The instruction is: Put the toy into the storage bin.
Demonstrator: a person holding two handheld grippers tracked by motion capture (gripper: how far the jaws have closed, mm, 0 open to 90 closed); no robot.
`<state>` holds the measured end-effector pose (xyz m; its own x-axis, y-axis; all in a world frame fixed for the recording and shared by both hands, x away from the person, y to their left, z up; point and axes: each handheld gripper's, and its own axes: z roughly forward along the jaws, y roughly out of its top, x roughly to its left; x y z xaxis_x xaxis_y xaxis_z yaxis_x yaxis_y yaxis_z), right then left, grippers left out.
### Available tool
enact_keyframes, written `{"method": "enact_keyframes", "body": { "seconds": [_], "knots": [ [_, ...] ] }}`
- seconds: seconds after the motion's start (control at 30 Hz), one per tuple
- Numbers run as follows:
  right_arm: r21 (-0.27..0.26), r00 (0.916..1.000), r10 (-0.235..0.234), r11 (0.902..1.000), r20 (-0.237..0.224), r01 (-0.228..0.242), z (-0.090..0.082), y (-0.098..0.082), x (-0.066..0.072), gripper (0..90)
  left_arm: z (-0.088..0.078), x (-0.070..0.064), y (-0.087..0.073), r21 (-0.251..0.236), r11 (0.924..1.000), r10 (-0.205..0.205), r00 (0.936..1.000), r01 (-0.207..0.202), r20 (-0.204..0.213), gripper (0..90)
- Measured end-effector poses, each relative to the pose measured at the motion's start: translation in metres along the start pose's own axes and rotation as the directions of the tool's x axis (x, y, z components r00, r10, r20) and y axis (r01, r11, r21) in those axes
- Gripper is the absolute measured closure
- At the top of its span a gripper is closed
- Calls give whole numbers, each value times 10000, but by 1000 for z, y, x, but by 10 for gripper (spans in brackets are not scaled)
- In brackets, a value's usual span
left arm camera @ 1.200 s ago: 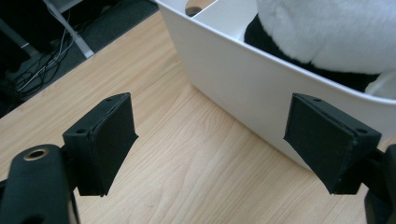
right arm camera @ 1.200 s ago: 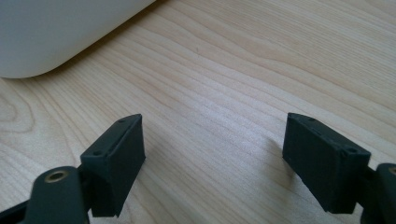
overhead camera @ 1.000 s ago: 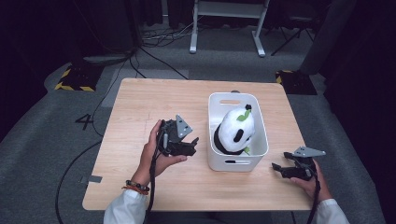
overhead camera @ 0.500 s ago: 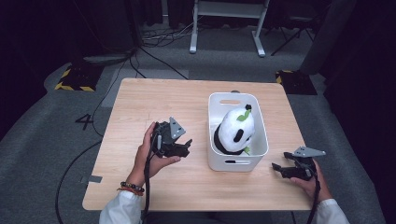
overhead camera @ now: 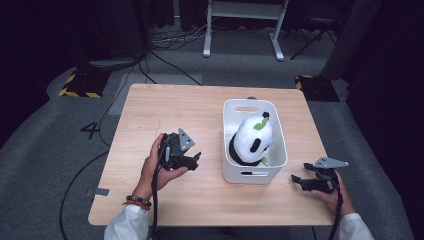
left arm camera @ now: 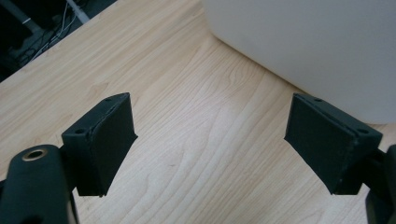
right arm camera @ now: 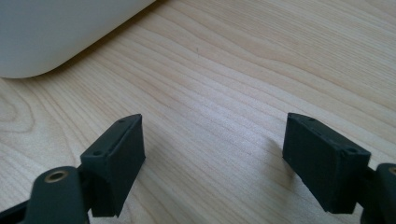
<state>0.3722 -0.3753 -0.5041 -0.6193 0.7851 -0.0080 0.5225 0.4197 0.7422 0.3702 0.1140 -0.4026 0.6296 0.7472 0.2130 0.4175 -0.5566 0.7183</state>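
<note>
A white plastic bin (overhead camera: pixel 227 150) stands on the wooden table (overhead camera: pixel 165 107), right of centre, with a black-and-white panda plush (overhead camera: pixel 251 140) inside it. My left gripper (overhead camera: pixel 196 160) hovers low just left of the bin, open, nothing between its jaws. In the left gripper view, my left gripper (left arm camera: pixel 210 140) looks over bare wood, with the bin wall (left arm camera: pixel 317 42) at the upper right. My right gripper (overhead camera: pixel 296 181) rests near the table's front right corner, open and empty. The right gripper view has my right gripper (right arm camera: pixel 212 161) over wood, the bin (right arm camera: pixel 56 32) at the upper left.
The table sits on grey carpet with cables (overhead camera: pixel 150 55) and a white stand's legs (overhead camera: pixel 240 30) behind it. A black-and-yellow floor block (overhead camera: pixel 80 85) lies at the far left. Bare tabletop lies left of and behind the bin.
My left hand and its gripper have drifted down and toward the front of the table, away from the bin. The right gripper has stayed put.
</note>
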Motion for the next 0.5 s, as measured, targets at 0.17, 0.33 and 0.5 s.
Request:
{"method": "enact_keyframes", "body": {
  "seconds": [0.17, 0.33, 0.5],
  "knots": [
    [0, 10000, -1, 10000, 0, 1, 0, 0, 0, 208, 4, 3, -7, 117, 9999, -117, 9999, 118, -65, 160],
    [1, 10000, 3, 10000, 2, -3, 0, 0, 0, 209, 7, 5, -12, 192, 9996, -217, 9997, 219, -72, 161],
    [0, 10000, 2, 10000, 1, -2, 0, 0, 0, 208, 10, 7, -19, 342, 9990, -293, 9996, 294, -16, 161]
  ]
}}
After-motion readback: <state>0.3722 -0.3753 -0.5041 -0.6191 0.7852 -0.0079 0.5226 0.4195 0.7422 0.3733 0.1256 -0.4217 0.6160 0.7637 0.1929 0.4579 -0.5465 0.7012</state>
